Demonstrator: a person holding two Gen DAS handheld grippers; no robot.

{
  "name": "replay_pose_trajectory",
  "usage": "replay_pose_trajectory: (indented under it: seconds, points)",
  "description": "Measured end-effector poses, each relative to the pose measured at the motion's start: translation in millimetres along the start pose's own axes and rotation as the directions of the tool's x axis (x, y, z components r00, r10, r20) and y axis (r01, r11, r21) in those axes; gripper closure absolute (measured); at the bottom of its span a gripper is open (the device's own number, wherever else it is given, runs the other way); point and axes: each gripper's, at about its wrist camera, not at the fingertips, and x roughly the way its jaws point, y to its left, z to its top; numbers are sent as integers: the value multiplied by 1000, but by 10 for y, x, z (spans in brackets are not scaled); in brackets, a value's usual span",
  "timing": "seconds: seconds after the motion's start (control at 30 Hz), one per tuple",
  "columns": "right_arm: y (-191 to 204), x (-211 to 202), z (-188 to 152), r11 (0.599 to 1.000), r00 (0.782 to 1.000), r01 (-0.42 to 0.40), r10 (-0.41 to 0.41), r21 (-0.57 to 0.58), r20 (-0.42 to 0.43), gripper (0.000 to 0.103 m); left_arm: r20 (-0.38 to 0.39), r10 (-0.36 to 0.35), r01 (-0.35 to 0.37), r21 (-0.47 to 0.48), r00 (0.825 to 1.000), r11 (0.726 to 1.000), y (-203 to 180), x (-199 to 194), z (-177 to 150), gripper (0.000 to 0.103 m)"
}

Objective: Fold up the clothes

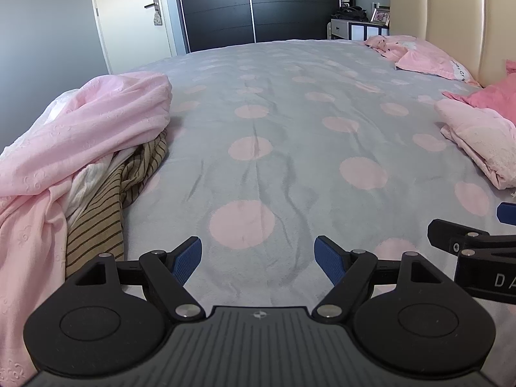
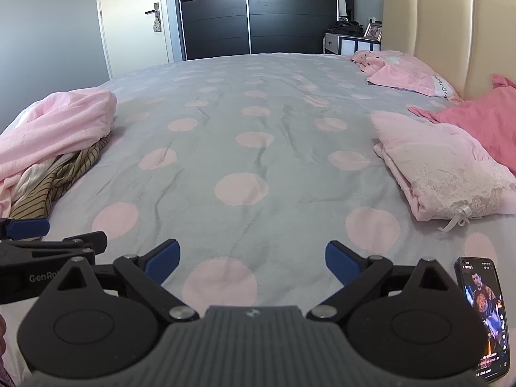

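- Left gripper and right gripper: jaws spread, empty, over the bed.
- Risk: pulling from the tangled clothes pile probably drags several garments.
- Phone near right jaws; could get knocked.

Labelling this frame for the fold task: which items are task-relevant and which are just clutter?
Job:
pink garment, unfolded, on top of the pile at left
striped garment, under it
white garment, between them
folded pink garment, at right
left gripper and right gripper, both open, holding nothing

Lying about:
phone, screen on
pillows
nightstand
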Motion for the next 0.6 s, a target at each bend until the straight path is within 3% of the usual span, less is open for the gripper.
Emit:
replay_pose_trajectory:
  seconds: [0.6]
  points:
    - [-6,-33,-1,1000,1000,-16,16,1,5,5,-9,-6,6,23,1000,1000,-14,-11,-11,27]
